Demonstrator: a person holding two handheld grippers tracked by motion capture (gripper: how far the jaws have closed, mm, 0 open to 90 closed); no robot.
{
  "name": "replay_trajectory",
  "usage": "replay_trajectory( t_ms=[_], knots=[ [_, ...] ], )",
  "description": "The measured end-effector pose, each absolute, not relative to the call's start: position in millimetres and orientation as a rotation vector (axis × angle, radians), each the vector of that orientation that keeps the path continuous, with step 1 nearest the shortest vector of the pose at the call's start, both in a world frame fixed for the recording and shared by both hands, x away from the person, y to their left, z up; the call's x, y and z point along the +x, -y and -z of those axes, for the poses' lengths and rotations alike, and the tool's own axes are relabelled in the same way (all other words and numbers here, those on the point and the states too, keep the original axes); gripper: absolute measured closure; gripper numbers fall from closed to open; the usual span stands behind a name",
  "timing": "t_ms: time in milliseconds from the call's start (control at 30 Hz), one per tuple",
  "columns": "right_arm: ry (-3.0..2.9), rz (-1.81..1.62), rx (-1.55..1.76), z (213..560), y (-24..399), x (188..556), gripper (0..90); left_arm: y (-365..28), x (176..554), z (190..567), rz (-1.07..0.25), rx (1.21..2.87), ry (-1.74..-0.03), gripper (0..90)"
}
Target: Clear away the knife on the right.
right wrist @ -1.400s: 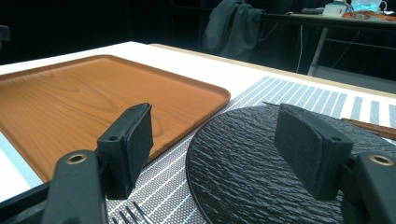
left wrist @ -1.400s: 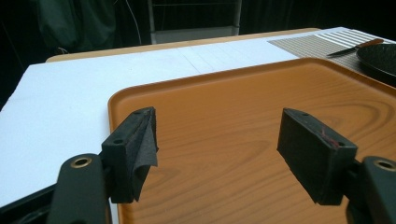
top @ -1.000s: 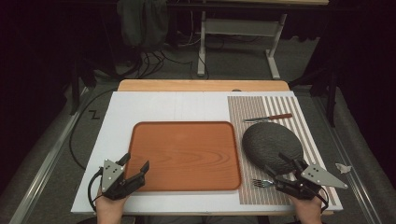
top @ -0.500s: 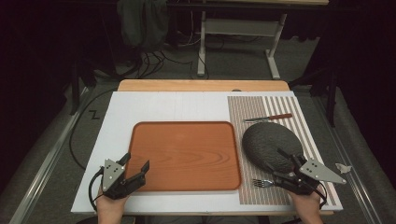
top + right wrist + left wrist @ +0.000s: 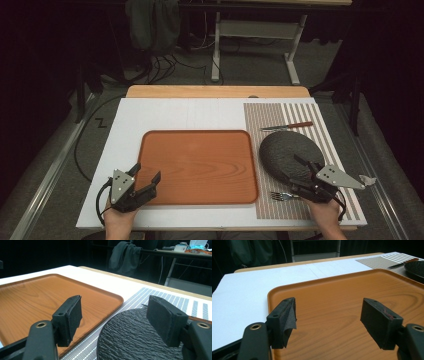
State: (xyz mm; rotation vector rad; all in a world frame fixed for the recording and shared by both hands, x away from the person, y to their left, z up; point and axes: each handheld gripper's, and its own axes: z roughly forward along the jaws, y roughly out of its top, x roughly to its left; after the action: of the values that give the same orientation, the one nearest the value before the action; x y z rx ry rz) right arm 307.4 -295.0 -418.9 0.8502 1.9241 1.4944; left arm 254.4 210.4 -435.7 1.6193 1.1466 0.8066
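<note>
A wood-grain orange tray [image 5: 197, 167] lies in the middle of the white board. To its right, a dark textured round plate [image 5: 285, 155] rests on a striped placemat [image 5: 300, 115]. A knife [image 5: 287, 126] lies behind the plate and a fork [image 5: 282, 196] in front of it. My left gripper [image 5: 147, 172] is open over the tray's near left corner [image 5: 287, 290], holding nothing. My right gripper [image 5: 298, 171] is open at the plate's near edge [image 5: 135, 337], just above the fork's handle, and is empty too.
The white board [image 5: 165, 115] lies on a wooden table whose far edge [image 5: 215, 91] shows. Past the table, on the dark floor, are a desk frame [image 5: 255, 30], cables and a hanging jacket [image 5: 123, 255].
My right gripper has edged slightly forward toward the plate. The left gripper, tray, fork and knife have stayed in place.
</note>
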Motion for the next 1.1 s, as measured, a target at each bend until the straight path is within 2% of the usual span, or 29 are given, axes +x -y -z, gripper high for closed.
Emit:
replay_trajectory(
  t_ms=[1100],
  knots=[
    [-1.952,-1.376,0.989,415,306,345,33.6,-210,256,437,-0.808,1.62,-1.155,28.9]
  ],
)
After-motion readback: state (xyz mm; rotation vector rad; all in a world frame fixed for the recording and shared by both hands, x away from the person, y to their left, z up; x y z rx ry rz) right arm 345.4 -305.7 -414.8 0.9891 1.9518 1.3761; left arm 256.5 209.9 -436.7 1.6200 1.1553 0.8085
